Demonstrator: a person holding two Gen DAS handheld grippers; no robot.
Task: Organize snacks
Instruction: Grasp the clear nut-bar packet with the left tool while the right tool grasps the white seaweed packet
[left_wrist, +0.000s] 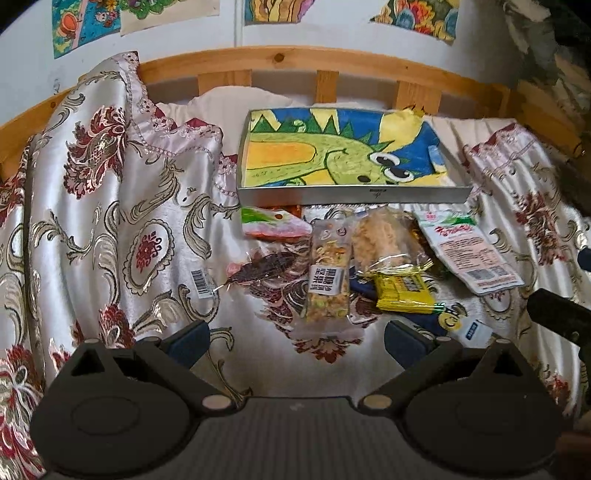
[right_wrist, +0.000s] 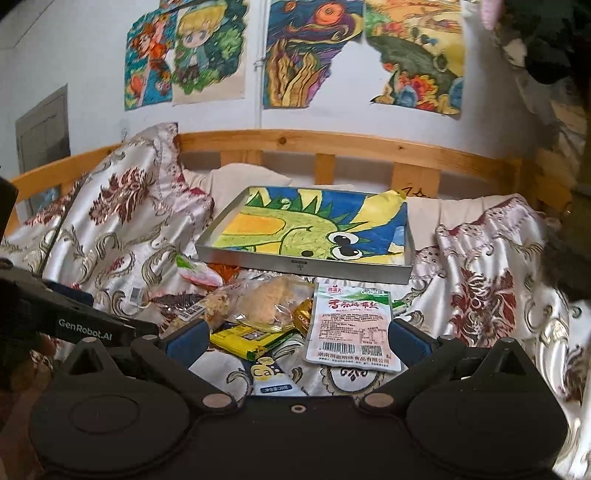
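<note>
Snack packets (left_wrist: 365, 266) crowd mid-frame just below the metal tray (left_wrist: 354, 194); bare bedspread (left_wrist: 122, 229) lies free at left and far right.

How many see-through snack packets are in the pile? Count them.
3: dark strip pack leftmost, nut bar beside it, pale flaky pack further right. More may lie hidden underneath.
</note>
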